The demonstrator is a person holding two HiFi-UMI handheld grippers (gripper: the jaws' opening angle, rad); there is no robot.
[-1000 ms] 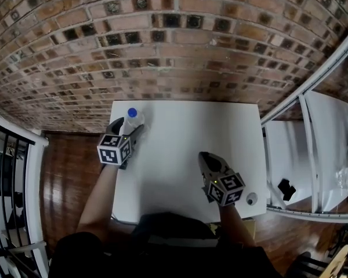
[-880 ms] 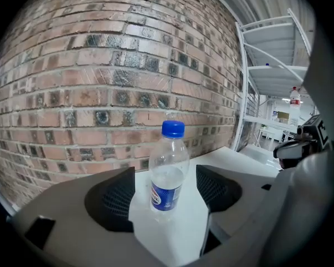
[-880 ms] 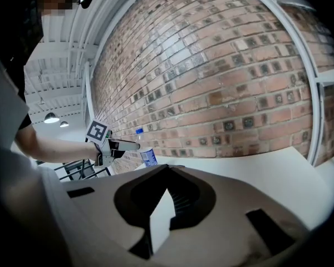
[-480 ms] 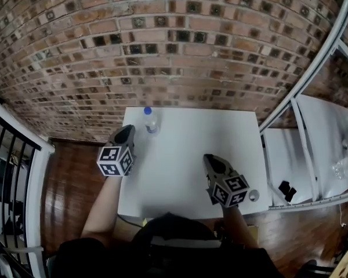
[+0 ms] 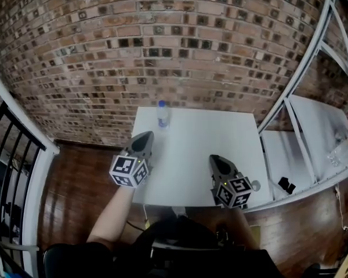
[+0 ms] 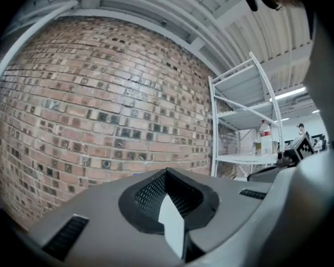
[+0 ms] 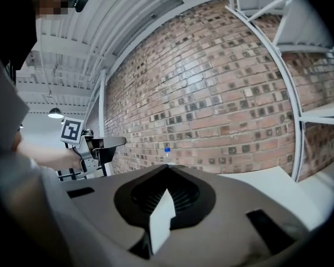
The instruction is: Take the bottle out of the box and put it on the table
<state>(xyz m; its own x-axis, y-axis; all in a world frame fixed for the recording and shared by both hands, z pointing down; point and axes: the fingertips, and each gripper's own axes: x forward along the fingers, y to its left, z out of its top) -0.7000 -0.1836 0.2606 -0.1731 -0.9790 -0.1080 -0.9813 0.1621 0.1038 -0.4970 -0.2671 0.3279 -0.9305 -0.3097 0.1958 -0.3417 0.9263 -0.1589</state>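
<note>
Bottle: the bottle stands upright, blue cap on top, at the far left part of the table, close to the brick wall. The task wants it on the table, so the job looks done.
Box: no view shows one.
Left gripper: the left gripper has its jaws squeezed fully together with nothing between them. It hangs by the near left edge, apart from the bottle, likely because nothing is left to carry.
Right gripper: the right gripper has its jaws together too, and it is empty. It sits well apart from the bottle and seems to have no job here.
</note>
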